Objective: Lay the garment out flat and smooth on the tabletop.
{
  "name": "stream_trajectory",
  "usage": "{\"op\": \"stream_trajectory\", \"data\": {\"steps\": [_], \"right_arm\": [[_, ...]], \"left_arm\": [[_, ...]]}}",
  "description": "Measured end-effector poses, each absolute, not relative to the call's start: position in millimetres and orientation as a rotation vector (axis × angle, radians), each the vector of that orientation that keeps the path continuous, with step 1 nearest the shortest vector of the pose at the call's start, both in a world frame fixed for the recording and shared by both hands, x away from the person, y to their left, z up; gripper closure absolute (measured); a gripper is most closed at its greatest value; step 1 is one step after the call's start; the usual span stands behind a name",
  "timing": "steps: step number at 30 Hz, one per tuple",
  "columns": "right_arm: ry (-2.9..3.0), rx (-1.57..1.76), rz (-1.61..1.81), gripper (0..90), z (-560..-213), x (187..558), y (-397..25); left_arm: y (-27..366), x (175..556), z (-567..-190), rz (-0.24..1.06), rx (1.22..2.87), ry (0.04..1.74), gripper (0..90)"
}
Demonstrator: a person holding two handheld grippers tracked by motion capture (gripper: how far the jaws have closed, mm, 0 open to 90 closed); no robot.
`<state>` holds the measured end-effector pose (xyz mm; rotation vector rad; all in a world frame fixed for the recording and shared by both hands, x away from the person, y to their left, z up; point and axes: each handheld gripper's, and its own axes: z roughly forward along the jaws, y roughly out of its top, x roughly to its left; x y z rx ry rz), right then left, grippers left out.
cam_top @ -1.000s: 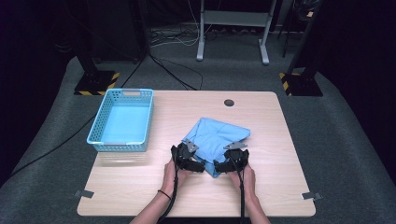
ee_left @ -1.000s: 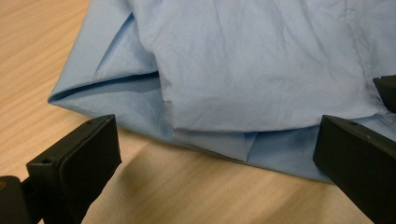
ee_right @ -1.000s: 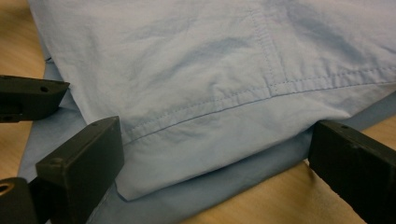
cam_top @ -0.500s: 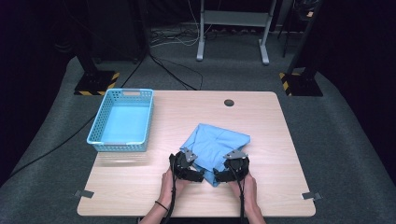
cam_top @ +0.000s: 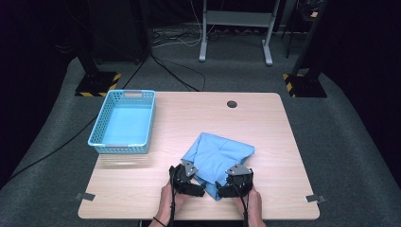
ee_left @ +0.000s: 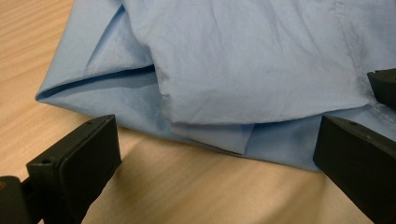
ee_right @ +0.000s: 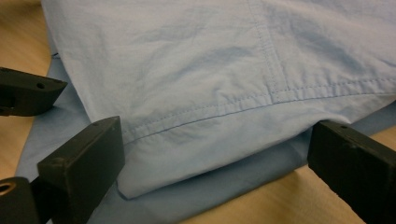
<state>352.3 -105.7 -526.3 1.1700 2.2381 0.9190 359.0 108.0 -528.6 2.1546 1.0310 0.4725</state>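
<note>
The cloth (cam_top: pixel 218 155), light blue and loosely folded, lies on the counter (cam_top: pixel 189 118) right of centre, toward the person's edge. From the high view, the left tongs (cam_top: pixel 201 188) and right tongs (cam_top: pixel 221 188) sit low at its near edge, close together, each held in a hand (cam_top: pixel 166 201) coming up from the bottom. That view cannot settle how the jaws stand; the black bodies hide them.

The left gripper view does: the left tongs (ee_left: pixel 217 158) are released, jaws spread wide with bare wood between them, and the cloth's (ee_left: pixel 252 70) folded edge lies just beyond the tips. It also shows layers the high view flattens: an upper flap overlapping a lower sheet, with a dark crease running left. At the right edge, a jaw of the other tongs enters.

The right gripper view shows the right tongs (ee_right: pixel 215 161) likewise released, jaws set wide to either side of the cloth's (ee_right: pixel 196 70) corner, which reaches down between them; whether they touch it, I cannot tell. A stitched hem and seam show here. A jaw of the left tongs pokes in at left.

The high view alone gives the blue basket (cam_top: pixel 124 122), well apart at the counter's left.
</note>
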Motion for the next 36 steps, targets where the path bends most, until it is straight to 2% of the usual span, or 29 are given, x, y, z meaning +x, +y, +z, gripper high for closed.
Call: {"op": "stream_trajectory", "data": {"steps": [14, 24, 30, 36], "right_arm": [[2.258, 1.152, 0.938, 3.2, -527, 324, -112], [2.271, 1.165, 0.954, 3.1, -527, 325, -114], [2.279, 1.179, 0.967, 3.1, -528, 327, -115], [2.282, 1.186, 0.970, 3.1, -528, 327, -115]], "left_arm": [[114, 327, -529, 0.493, 2.153, 1.041, 0.4], [119, 328, -528, 0.490, 2.157, 1.002, 0.0], [144, 336, -512, 0.556, 2.029, 1.080, 0.0], [160, 367, -504, 0.613, 1.977, 1.189, 0.0]]}}
